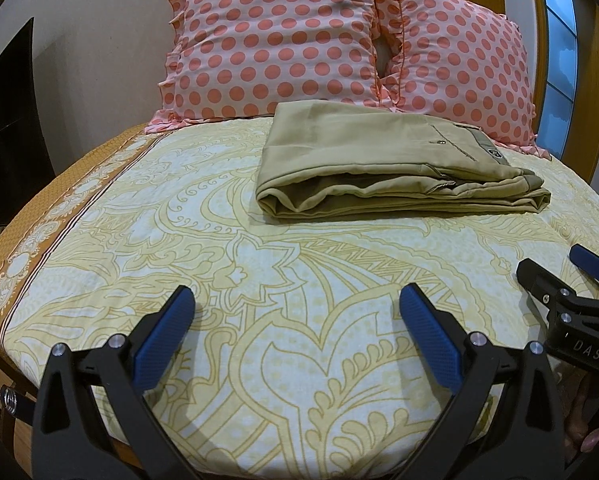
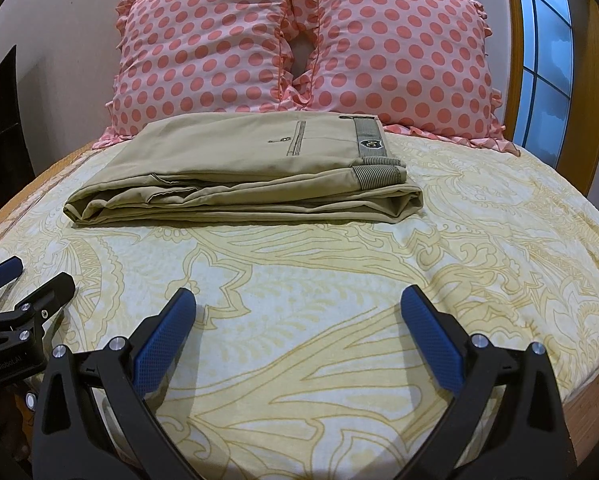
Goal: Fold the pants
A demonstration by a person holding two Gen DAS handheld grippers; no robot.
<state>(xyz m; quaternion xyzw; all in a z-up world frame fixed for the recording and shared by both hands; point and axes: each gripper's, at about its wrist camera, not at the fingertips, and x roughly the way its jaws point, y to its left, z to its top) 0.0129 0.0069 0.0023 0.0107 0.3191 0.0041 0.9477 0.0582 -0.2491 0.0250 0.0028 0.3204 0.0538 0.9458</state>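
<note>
Khaki pants (image 1: 379, 164) lie folded into a flat rectangular stack on the bed, near the pillows, with the waistband and its label at the right end; they also show in the right wrist view (image 2: 239, 172). My left gripper (image 1: 297, 300) is open and empty, held above the sheet well short of the pants. My right gripper (image 2: 299, 300) is open and empty too, at a similar distance from the pants. The right gripper shows at the right edge of the left wrist view (image 1: 555, 270), and the left gripper at the left edge of the right wrist view (image 2: 31, 272).
The bed has a cream and yellow patterned sheet (image 1: 299, 280) with a brown border on the left (image 1: 59, 208). Two pink polka-dot pillows (image 2: 203, 48) (image 2: 399, 52) lean at the head. A window (image 2: 547, 60) in a wooden frame is at the right.
</note>
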